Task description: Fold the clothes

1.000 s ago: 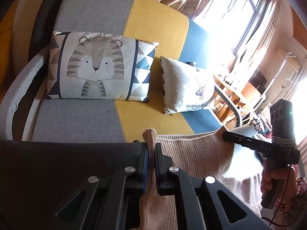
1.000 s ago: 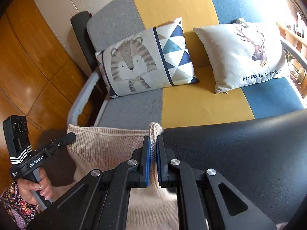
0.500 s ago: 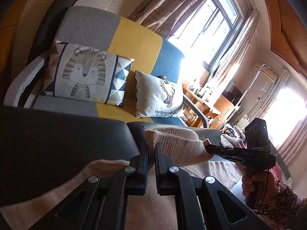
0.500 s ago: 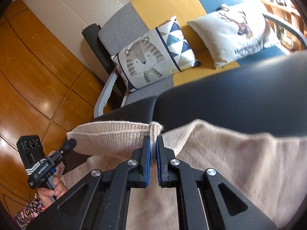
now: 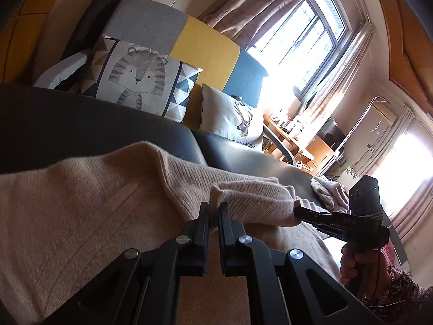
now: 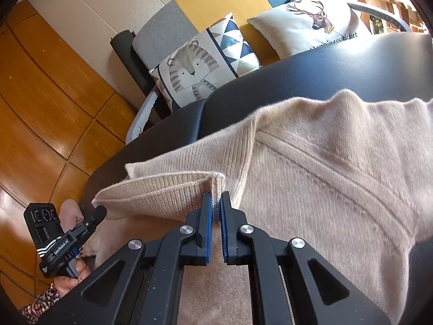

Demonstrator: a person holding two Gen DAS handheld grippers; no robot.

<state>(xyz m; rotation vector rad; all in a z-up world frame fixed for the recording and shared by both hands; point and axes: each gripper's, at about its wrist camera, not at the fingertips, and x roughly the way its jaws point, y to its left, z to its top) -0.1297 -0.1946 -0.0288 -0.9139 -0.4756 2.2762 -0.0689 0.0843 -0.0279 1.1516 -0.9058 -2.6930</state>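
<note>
We see left tool [image 5: 213, 208] clamped on sweater [image 6: 324, 168] hem | right tool [image 6: 215, 201] clamped on same hem | sweater on black seat [image 6: 311, 75]

Sweater [image 6: 311, 168] lies on bench [image 6: 311, 73], near side. Its folded hem is pinched at the left corner by left gripper [image 5: 213, 208], at the right corner by right gripper [image 6: 215, 200]. Sofa [image 5: 151, 24] behind bench; tiger cushion [image 6: 197, 67] left of deer cushion [image 6: 305, 24].
</note>
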